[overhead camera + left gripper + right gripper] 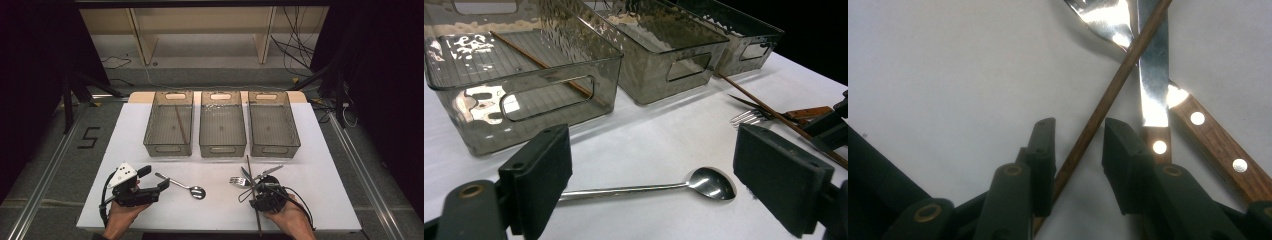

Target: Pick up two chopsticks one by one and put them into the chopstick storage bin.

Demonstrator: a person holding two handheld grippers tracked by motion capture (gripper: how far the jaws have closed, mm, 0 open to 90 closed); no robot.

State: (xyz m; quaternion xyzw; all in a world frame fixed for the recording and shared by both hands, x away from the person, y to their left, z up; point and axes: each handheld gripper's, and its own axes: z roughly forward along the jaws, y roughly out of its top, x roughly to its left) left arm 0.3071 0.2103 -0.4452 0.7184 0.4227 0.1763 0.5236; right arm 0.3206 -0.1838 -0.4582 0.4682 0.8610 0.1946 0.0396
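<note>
A dark room surrounds a white table (150,210) at the frame's centre, with a pale wooden shelf frame (200,30) at the top and cables on the grey floor. Three smoky clear bins (221,145) stand in a row at mid-frame; the left one holds a brown stick. At lower right, the right gripper (1079,150) has its jaws narrowed around a slim brown chopstick (1108,95), gaps still visible on both sides. The chopstick lies across a fork (1103,20) and wood-handled knife (1154,75). At lower left, the left gripper (651,175) stands wide, a spoon (709,182) between its jaws.
</note>
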